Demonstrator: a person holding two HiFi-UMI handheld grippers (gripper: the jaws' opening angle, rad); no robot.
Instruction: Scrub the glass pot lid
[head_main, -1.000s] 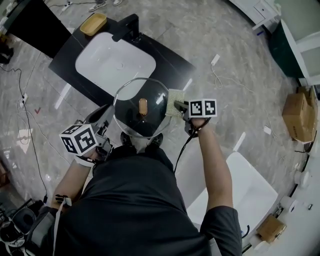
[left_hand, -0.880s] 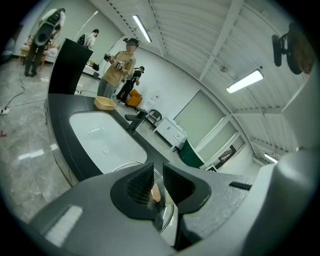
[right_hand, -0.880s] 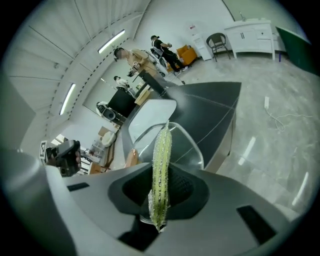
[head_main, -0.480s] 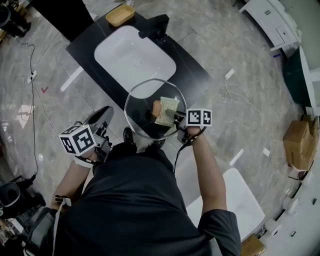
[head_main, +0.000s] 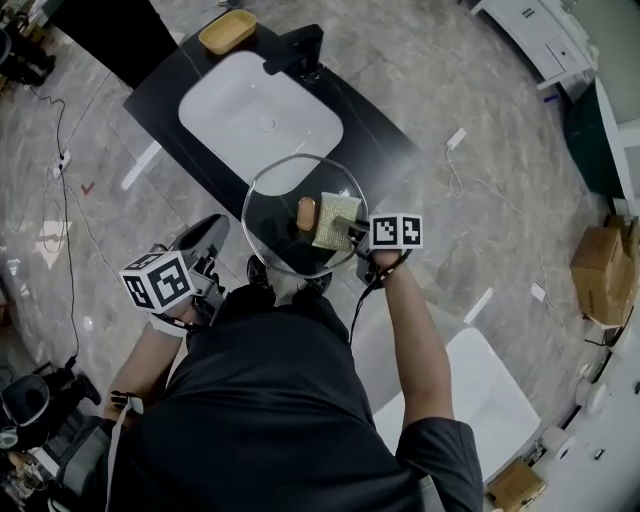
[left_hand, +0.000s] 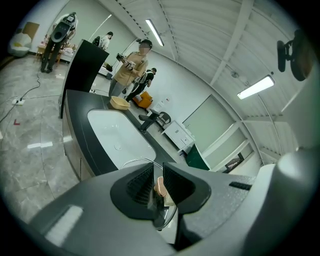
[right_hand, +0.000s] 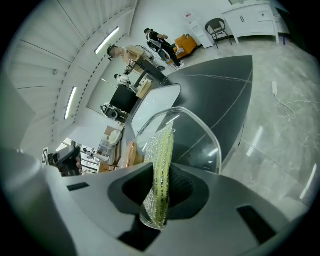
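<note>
I hold the round glass pot lid (head_main: 280, 190) up over the floor, just in front of the black counter. My left gripper (head_main: 236, 235) is shut on its near left rim; in the left gripper view the jaws (left_hand: 156, 175) pinch the glass edge (left_hand: 137, 161), and the wooden knob (left_hand: 160, 186) shows between them. My right gripper (head_main: 350, 232) is shut on a yellow-green scrub sponge (head_main: 333, 220), which lies flat against the lid right beside the knob (head_main: 306, 213). The right gripper view shows the sponge (right_hand: 161, 170) edge-on between the jaws, with the lid (right_hand: 200, 135) beyond it.
A white sink (head_main: 260, 120) with a black faucet (head_main: 295, 50) and a wooden dish (head_main: 227, 32) sits in the black counter (head_main: 375, 140) ahead. A white tub (head_main: 480, 390) stands at my right. A cardboard box (head_main: 600, 270) and a floor cable (head_main: 470, 175) lie farther right. People (left_hand: 132, 67) stand behind the counter.
The sponge moved from the lid's right edge onto the glass beside the knob. The lid stayed held by the left gripper. My head view shifted slightly.
</note>
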